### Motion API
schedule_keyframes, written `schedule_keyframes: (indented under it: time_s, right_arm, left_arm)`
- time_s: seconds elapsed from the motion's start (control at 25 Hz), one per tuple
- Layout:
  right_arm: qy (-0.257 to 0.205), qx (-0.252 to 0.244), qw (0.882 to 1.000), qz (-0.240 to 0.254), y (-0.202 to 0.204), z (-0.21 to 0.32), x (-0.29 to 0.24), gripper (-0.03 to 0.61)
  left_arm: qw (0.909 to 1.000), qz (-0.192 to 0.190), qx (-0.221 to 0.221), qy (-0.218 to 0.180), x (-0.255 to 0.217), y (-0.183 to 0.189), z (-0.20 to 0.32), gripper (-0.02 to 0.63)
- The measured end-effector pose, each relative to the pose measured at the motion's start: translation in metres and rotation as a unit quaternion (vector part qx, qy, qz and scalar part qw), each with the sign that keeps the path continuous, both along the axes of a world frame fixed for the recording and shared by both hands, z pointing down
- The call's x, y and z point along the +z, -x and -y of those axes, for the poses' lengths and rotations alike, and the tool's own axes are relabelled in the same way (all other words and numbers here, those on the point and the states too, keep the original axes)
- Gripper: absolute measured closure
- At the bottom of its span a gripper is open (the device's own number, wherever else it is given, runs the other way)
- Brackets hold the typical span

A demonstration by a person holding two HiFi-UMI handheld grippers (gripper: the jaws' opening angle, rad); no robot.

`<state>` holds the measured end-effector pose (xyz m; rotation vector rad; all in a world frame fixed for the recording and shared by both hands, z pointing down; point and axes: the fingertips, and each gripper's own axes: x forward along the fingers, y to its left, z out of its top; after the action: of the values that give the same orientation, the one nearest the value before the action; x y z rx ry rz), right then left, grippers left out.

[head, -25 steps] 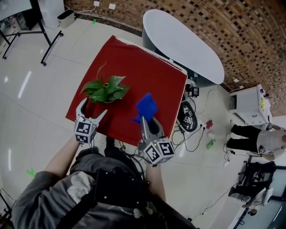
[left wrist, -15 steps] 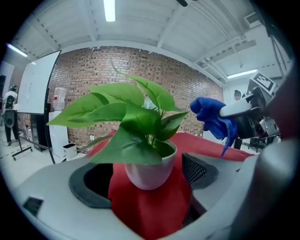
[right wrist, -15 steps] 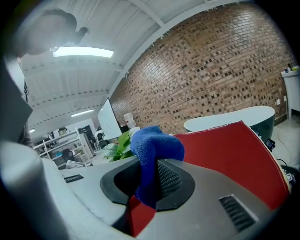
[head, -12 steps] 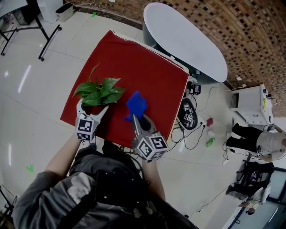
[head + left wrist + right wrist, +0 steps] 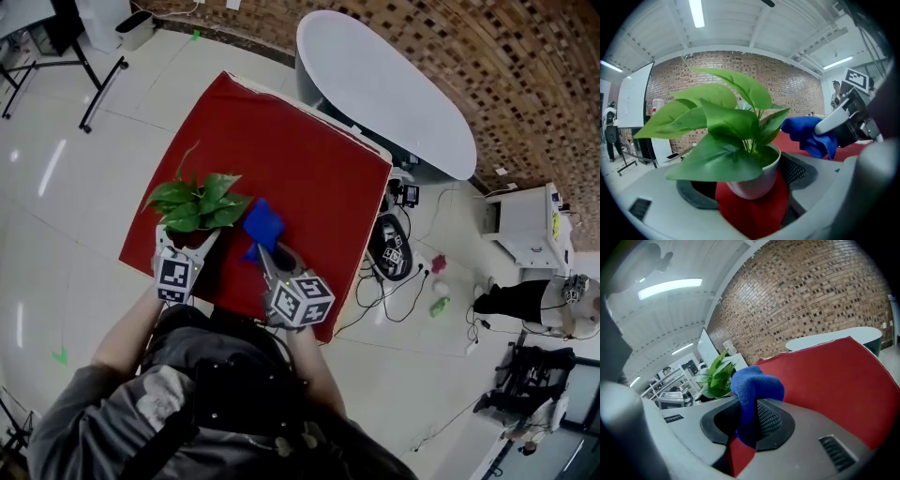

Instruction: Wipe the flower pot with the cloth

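A white flower pot point(image 5: 757, 180) with a green leafy plant point(image 5: 192, 202) stands near the front left corner of the red table point(image 5: 309, 159). My left gripper point(image 5: 190, 240) has its jaws on either side of the pot. They are closing slightly, and a gap with red table shows beside the left pad point(image 5: 696, 197). My right gripper point(image 5: 261, 251) is shut on a blue cloth point(image 5: 262, 223), held just right of the plant. In the right gripper view the cloth point(image 5: 754, 390) bulges up out of the jaws, with the plant point(image 5: 717, 373) beyond it to the left.
A white oval table point(image 5: 384, 89) stands behind the red table against a brick wall. Cables and a device point(image 5: 394, 248) lie on the floor at the right. A person point(image 5: 525, 300) stands at the far right, and a metal stand point(image 5: 98, 80) at the upper left.
The right gripper has come down and leftward with the blue cloth, close to the plant. The left gripper has moved forward, so its jaws now straddle the pot.
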<state>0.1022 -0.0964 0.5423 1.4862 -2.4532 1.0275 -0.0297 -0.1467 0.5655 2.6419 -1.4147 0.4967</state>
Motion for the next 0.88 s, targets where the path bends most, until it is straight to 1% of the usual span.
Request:
schedule_keyframes:
  time_s: [0.16, 0.36, 0.48, 0.56, 0.72, 0.88]
  right_arm:
    - [0.005, -0.038, 0.999, 0.002, 0.007, 0.026, 0.009, 0.502]
    - [0.006, -0.08, 0.997, -0.009, 0.036, 0.067, 0.017, 0.502]
    - [0.001, -0.101, 0.995, -0.024, 0.053, 0.089, 0.02, 0.502]
    - [0.005, -0.105, 0.994, -0.027, 0.06, 0.097, 0.026, 0.502]
    - [0.022, -0.104, 0.994, -0.017, 0.07, 0.104, 0.034, 0.502]
    - [0.021, -0.12, 0.993, 0.001, 0.087, 0.107, 0.039, 0.502]
  left_arm:
    - [0.9995, 0.006, 0.03, -0.001, -0.001, -0.001, 0.0, 0.175]
    - [0.9963, 0.011, 0.085, 0.004, -0.004, 0.008, -0.003, 0.176]
    - [0.9918, 0.018, 0.127, 0.001, -0.006, 0.012, 0.0, 0.176]
    - [0.9884, 0.018, 0.15, 0.002, -0.004, 0.013, 0.004, 0.176]
    - [0.9803, 0.017, 0.196, 0.009, -0.004, 0.012, 0.012, 0.176]
    - [0.9719, 0.015, 0.235, 0.014, -0.001, 0.018, 0.015, 0.176]
